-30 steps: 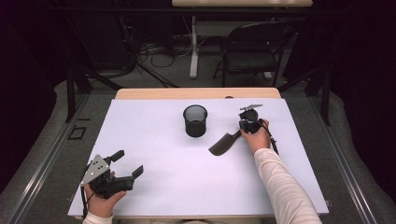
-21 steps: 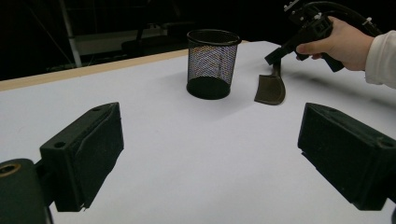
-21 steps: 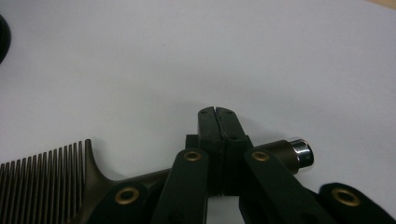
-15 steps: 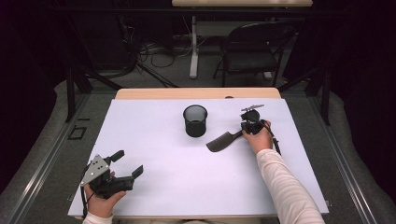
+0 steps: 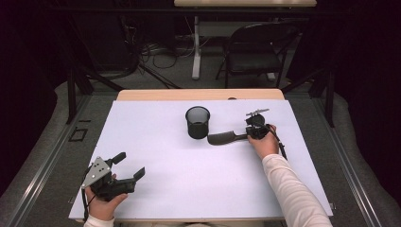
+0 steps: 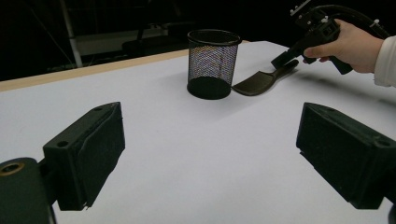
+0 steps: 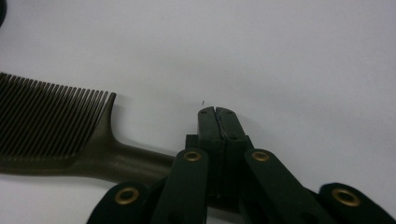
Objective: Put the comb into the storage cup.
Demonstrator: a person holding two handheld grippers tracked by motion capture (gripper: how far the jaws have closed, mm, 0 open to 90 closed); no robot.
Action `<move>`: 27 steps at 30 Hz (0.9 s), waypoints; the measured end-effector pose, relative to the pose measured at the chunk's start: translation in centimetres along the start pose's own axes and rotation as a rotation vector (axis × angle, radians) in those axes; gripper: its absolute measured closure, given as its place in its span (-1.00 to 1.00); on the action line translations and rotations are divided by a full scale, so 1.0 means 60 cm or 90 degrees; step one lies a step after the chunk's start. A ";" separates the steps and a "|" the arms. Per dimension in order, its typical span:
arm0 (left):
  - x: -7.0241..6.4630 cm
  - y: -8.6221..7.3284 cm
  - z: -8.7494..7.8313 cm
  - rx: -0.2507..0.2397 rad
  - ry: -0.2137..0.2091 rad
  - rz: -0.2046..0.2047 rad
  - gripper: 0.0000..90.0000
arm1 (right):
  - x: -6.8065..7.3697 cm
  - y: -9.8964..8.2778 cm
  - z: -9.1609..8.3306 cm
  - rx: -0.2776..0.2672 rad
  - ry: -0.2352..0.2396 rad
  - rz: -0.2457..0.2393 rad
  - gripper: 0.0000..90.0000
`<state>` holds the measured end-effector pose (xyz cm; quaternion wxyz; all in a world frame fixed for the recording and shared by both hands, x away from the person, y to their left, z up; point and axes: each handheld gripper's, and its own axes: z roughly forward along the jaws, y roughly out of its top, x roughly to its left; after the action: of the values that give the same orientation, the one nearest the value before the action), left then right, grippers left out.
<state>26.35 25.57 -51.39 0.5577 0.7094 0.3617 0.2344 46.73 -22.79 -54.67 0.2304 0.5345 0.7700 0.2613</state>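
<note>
A dark comb [image 5: 222, 138] lies low over the white table, its toothed end close to the foot of a black mesh cup [image 5: 197, 122]. My right gripper [image 5: 246, 136] is shut on the comb's handle. In the right gripper view the jaws [image 7: 217, 112] meet, and the comb [image 7: 56, 135] runs off to the left with its handle passing under them. The left gripper view shows the cup [image 6: 212, 63], the comb [image 6: 259, 83] and the right gripper [image 6: 281, 59] farther off. My left gripper [image 5: 130, 164] rests open at the near left corner, with nothing between its jaws [image 6: 210, 154].
The white table sheet [image 5: 189, 189] spreads wide between the two hands. A wooden strip [image 5: 198, 94] marks the far edge. Beyond it, on the floor, are a black chair [image 5: 255, 52] and some cables [image 5: 151, 49].
The comb has swung from a slant to nearly level, its teeth now pointing left at the cup. The right hand has shifted slightly away and rightwards. The left gripper has stayed still.
</note>
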 end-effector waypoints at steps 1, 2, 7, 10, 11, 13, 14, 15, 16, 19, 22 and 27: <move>0.000 0.000 0.000 0.000 0.000 0.000 -0.83 | -0.002 -0.002 0.000 0.001 0.000 0.002 1.00; 0.000 0.000 0.000 0.001 0.000 0.000 -0.83 | -0.003 -0.003 -0.001 0.001 0.001 0.002 1.00; 0.000 0.000 0.000 0.000 0.000 0.000 -0.83 | -0.005 -0.007 -0.005 0.001 0.005 0.002 1.00; 0.000 0.000 0.000 0.001 0.001 0.000 -0.83 | -0.004 -0.009 -0.010 -0.001 0.010 0.001 1.00; 0.000 0.000 0.000 0.001 0.001 0.000 -0.83 | -0.004 -0.009 -0.010 -0.001 0.010 0.001 1.00; 0.000 0.000 0.000 0.000 0.000 0.000 -0.83 | -0.002 -0.011 -0.014 0.000 0.012 -0.003 1.00; 0.000 0.000 0.000 0.000 0.000 0.000 -0.83 | -0.002 -0.011 -0.014 0.000 0.012 -0.003 1.00; 0.000 0.000 0.000 0.000 0.000 0.000 -0.83 | -0.001 -0.012 -0.015 -0.002 0.014 -0.002 1.00; 0.000 0.000 0.000 0.000 0.000 0.000 -0.83 | -0.001 -0.013 -0.017 0.000 0.014 -0.005 1.00; 0.000 0.000 0.000 -0.001 0.001 -0.001 -0.83 | 0.000 -0.016 -0.021 0.002 0.018 -0.007 1.00; -0.001 0.000 0.000 0.000 0.000 -0.001 -0.83 | 0.001 -0.019 -0.025 0.004 0.021 -0.008 1.00; -0.001 0.000 0.000 0.000 0.000 0.000 -0.83 | 0.001 -0.024 -0.031 0.012 0.024 -0.008 1.00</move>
<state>26.31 25.53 -51.38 0.5577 0.7091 0.3619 0.2347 44.51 -23.42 -54.19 0.2125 0.5265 0.7801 0.2630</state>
